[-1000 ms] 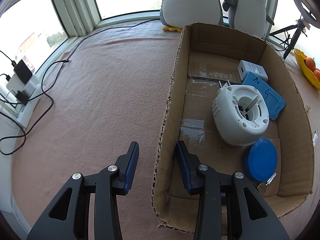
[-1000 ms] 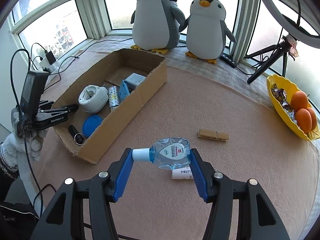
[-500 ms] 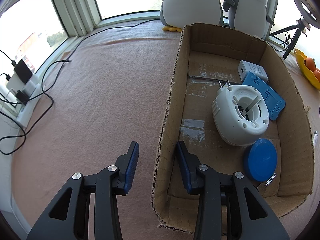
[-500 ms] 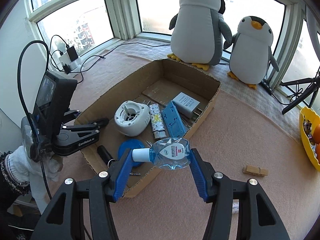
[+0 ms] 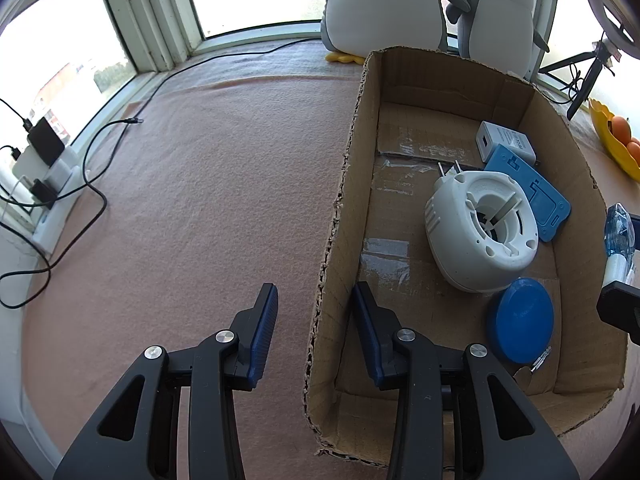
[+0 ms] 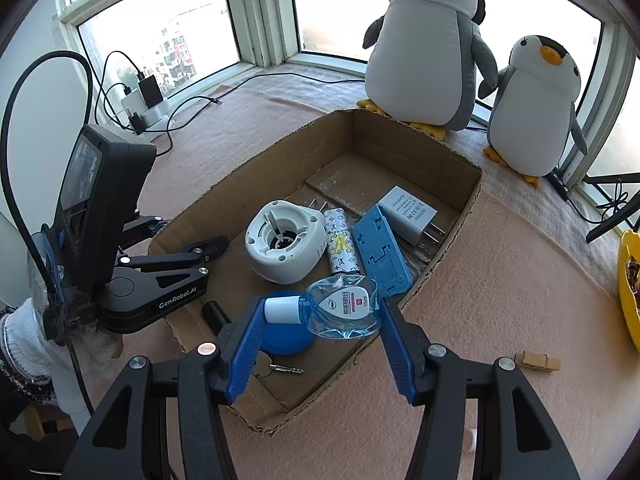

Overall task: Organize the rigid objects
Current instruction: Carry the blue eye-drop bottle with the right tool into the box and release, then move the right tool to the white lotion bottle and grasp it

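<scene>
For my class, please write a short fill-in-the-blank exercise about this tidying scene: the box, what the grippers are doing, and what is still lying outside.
1. The right gripper holds a small clear blue ______ with a white cap, lying sideways between its pads.
2. The left gripper straddles one ______ of the cardboard box.
3. The flat disc in the box beside the white round plug-in device is ______ in colour.
4. A wooden ______ lies on the pink mat outside the box.

Missing words: bottle; wall; blue; clothespin

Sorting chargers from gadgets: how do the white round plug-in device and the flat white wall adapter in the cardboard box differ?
The white round plug-in device is domed with an open hollow centre; the flat white wall adapter is a slim printed block. The device lies nearer the box's middle, the adapter nearer the far end. Both are white plastic with metal prongs.
</scene>
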